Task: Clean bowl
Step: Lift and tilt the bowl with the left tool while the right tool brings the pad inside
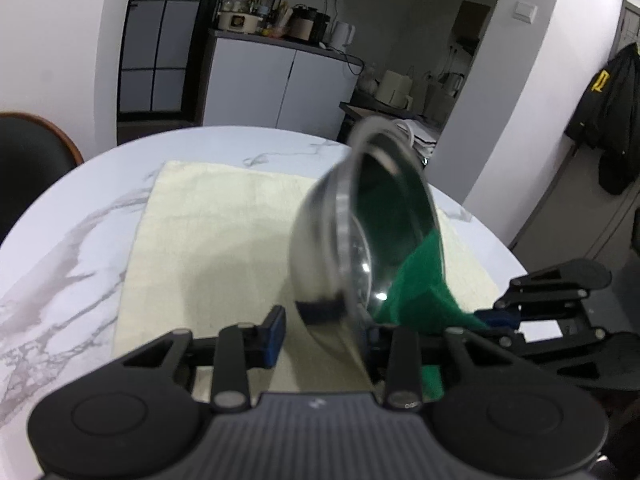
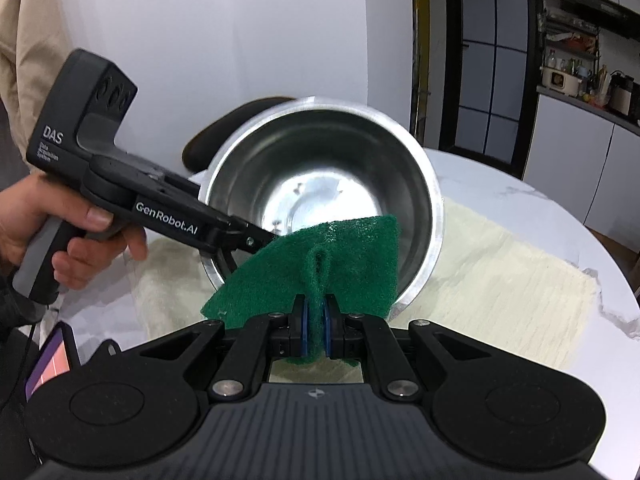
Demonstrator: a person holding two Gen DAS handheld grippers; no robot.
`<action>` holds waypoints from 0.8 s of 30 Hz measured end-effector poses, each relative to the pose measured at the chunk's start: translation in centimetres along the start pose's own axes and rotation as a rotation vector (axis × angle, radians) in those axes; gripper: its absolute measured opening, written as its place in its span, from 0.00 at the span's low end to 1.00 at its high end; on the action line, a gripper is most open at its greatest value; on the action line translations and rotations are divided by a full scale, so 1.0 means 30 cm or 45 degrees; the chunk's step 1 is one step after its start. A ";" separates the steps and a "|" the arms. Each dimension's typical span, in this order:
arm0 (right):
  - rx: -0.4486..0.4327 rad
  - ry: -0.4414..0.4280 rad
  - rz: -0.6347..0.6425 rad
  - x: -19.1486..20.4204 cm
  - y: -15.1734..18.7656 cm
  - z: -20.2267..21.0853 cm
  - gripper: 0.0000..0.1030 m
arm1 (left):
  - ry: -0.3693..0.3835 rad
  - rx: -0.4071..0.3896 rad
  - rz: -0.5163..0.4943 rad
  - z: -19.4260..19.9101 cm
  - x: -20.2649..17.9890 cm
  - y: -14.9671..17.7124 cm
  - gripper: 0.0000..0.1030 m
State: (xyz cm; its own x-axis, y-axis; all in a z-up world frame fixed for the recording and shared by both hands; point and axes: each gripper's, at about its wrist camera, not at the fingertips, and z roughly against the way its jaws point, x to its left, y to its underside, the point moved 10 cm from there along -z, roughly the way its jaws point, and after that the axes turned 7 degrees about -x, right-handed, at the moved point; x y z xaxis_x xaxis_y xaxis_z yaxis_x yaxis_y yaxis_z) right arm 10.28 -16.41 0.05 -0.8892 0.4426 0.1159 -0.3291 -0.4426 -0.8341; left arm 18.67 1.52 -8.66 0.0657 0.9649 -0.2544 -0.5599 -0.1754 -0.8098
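A steel bowl (image 2: 320, 160) is held up off the table, tilted on its side with its mouth facing my right gripper. My left gripper (image 2: 250, 242) is shut on the bowl's lower rim, one finger inside and one outside. In the left wrist view the bowl (image 1: 316, 236) stands edge-on between the left gripper's (image 1: 324, 332) fingers. My right gripper (image 2: 316, 320) is shut on a green scouring pad (image 2: 320, 264), whose top edge reaches into the bowl's lower inside wall. The pad (image 1: 416, 292) and the right gripper (image 1: 496, 316) also show at the right of the left wrist view.
A cream cloth (image 1: 208, 248) lies on the round white marble table (image 1: 72, 220) beneath the bowl. A dark chair (image 1: 28, 160) stands at the table's left. A person's hand (image 2: 60, 232) holds the left gripper's handle. A phone (image 2: 52, 360) sits low left.
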 end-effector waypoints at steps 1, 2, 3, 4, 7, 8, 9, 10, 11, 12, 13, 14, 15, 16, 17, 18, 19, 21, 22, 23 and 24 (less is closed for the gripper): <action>0.009 -0.002 0.001 -0.001 0.003 -0.003 0.08 | 0.002 -0.006 -0.002 0.003 -0.003 -0.002 0.18; 0.024 0.000 0.004 -0.003 0.008 -0.008 0.08 | 0.001 -0.021 -0.004 0.008 -0.006 -0.008 0.18; 0.027 0.002 0.006 -0.003 0.008 -0.009 0.08 | -0.003 -0.038 -0.009 0.014 -0.011 -0.015 0.18; 0.028 0.004 0.007 -0.004 0.008 -0.011 0.08 | -0.009 -0.046 -0.013 0.016 -0.016 -0.020 0.17; 0.039 -0.001 0.011 0.002 0.006 -0.022 0.08 | -0.025 -0.062 -0.038 0.016 -0.026 -0.028 0.17; 0.042 -0.003 0.012 0.004 0.006 -0.025 0.08 | -0.023 -0.065 -0.040 0.017 -0.030 -0.029 0.17; 0.046 -0.005 0.014 0.006 0.005 -0.029 0.09 | -0.020 -0.067 -0.043 0.017 -0.035 -0.030 0.17; 0.050 -0.007 0.015 0.008 0.005 -0.033 0.09 | -0.020 -0.069 -0.046 0.019 -0.038 -0.030 0.17; 0.053 -0.008 0.017 0.010 0.004 -0.036 0.09 | -0.021 -0.071 -0.053 0.020 -0.043 -0.031 0.17; 0.055 -0.014 0.022 0.015 0.002 -0.042 0.09 | -0.020 -0.072 -0.058 0.020 -0.046 -0.033 0.17; 0.056 -0.020 0.028 0.020 -0.001 -0.047 0.09 | -0.017 -0.073 -0.062 0.019 -0.049 -0.035 0.16; 0.054 -0.029 0.040 0.027 -0.007 -0.055 0.08 | -0.013 -0.073 -0.064 0.018 -0.052 -0.037 0.16; 0.052 -0.039 0.049 0.032 -0.015 -0.061 0.08 | -0.010 -0.074 -0.065 0.018 -0.057 -0.039 0.16; 0.051 -0.049 0.058 0.036 -0.024 -0.067 0.08 | -0.009 -0.076 -0.067 0.015 -0.057 -0.042 0.16; 0.040 -0.070 0.065 0.048 -0.038 -0.070 0.08 | -0.007 -0.077 -0.070 0.013 -0.056 -0.046 0.16; 0.028 -0.092 0.071 0.060 -0.054 -0.072 0.08 | -0.008 -0.081 -0.075 0.010 -0.057 -0.050 0.16; 0.017 -0.101 0.073 0.065 -0.064 -0.070 0.08 | -0.010 -0.083 -0.079 0.006 -0.057 -0.053 0.16; -0.009 -0.116 0.064 0.069 -0.085 -0.065 0.08 | -0.010 -0.093 -0.084 0.004 -0.061 -0.060 0.16; -0.024 -0.124 0.054 0.068 -0.097 -0.062 0.08 | -0.008 -0.096 -0.083 0.005 -0.061 -0.063 0.16; -0.040 -0.131 0.043 0.068 -0.109 -0.058 0.08 | -0.004 -0.103 -0.081 0.005 -0.061 -0.067 0.16; -0.053 -0.135 0.031 0.063 -0.116 -0.055 0.08 | -0.003 -0.112 -0.081 0.007 -0.061 -0.073 0.16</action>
State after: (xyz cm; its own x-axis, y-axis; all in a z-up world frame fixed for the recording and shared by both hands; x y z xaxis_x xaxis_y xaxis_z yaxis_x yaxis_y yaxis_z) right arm 10.26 -12.74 2.28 -0.9262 0.3461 0.1497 -0.2953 -0.4188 -0.8587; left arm 19.59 0.19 -6.31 0.0967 0.9751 -0.1997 -0.4798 -0.1301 -0.8677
